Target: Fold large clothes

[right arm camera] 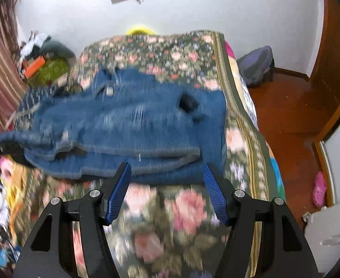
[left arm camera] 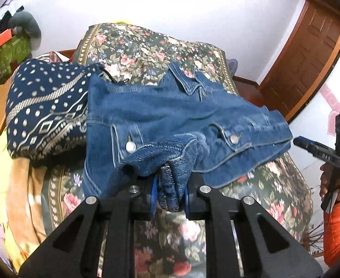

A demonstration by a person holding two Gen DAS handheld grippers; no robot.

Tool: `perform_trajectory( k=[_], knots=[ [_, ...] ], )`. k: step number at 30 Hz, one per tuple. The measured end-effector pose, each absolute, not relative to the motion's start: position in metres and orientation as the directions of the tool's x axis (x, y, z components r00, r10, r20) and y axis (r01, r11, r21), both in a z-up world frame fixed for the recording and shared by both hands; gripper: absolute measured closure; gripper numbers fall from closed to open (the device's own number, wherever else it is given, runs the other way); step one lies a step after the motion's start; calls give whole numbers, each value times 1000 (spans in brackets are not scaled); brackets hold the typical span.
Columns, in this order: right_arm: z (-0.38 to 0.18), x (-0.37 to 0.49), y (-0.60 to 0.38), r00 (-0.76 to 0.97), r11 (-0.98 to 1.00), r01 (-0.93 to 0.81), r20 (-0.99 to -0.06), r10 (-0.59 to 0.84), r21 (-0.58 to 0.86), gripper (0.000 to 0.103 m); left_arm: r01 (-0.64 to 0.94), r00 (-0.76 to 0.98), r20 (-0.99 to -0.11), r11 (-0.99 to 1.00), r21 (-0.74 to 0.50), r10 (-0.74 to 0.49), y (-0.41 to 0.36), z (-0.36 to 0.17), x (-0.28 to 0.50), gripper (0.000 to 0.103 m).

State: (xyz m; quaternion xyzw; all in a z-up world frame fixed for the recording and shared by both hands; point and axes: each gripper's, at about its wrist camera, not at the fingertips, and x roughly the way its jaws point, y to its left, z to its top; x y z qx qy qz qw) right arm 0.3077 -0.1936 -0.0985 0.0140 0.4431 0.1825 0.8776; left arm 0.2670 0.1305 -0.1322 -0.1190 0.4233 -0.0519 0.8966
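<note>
Denim jacket (left arm camera: 170, 115) hem clenched in left gripper (left arm camera: 170, 199), right gripper (right arm camera: 167, 176) released above bedspread (right arm camera: 188, 208) edge

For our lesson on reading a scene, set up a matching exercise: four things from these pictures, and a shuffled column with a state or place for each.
Things:
1. left gripper
2. right gripper
3. denim jacket
4. navy patterned cloth

States:
A. open, empty
B. spread on the floral bedspread
C. shut on denim
D. heaped beside the jacket

Pairs: 1-C, 2-A, 3-B, 4-D
</note>
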Motion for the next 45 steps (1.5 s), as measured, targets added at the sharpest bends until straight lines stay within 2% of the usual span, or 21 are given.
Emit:
perform_trajectory(
  k=[6,8,10,11,16,18,21,24,28,31,35,37,40,43,45],
  knots=[
    [-116,354,-194,465,905,-271,-779,421,327,43,-22,659,-714,943,-333,-237,153,-133,288,87],
    [-127,363,-192,394,877,-269,-785,477,398,59,-28,665,-703,931,-363,-255,159,-129,295,87],
    [-128,366,-187,369,873,-284,-795,481,397,82,-33,669,-696,925,-379,-262,164,-126,307,87],
    [-126,366,-186,357,854,-303,-780,514,424,87,-33,671,-692,922,-387,-266,169,-125,313,87],
    [-97,375,-187,400,817,-331,-714,574,472,91,-30,666,-697,925,-380,-265,178,-123,348,87],
    [-85,386,-187,443,822,-323,-693,569,469,91,-26,658,-704,926,-377,-268,179,-126,363,87],
    [-79,407,-189,517,849,-267,-676,525,455,92,-56,641,-740,949,-311,-205,180,-137,385,85],
    [-92,425,-182,525,881,-217,-711,468,419,91,-123,596,-784,946,-300,-171,188,-158,403,81],
    [-114,429,-179,482,909,-165,-772,413,383,86,-179,526,-829,928,-326,-190,202,-185,415,73],
    [-110,421,-184,462,910,-178,-784,414,375,74,-163,513,-838,936,-310,-188,201,-187,409,66],
    [-85,403,-183,492,924,-255,-785,376,283,68,-116,499,-856,969,-220,-134,188,-174,397,54],
    [-73,392,-181,518,927,-285,-774,364,245,55,-89,517,-853,986,-141,-75,179,-163,387,47],
    [-61,375,-179,546,923,-326,-756,362,206,48,-48,562,-827,998,-45,-10,166,-148,368,38],
    [-60,356,-170,543,915,-373,-764,348,151,44,-22,586,-810,1000,13,24,155,-144,353,31],
    [-66,347,-162,526,904,-410,-778,343,121,42,6,572,-820,999,31,23,148,-150,347,30]
  ],
)
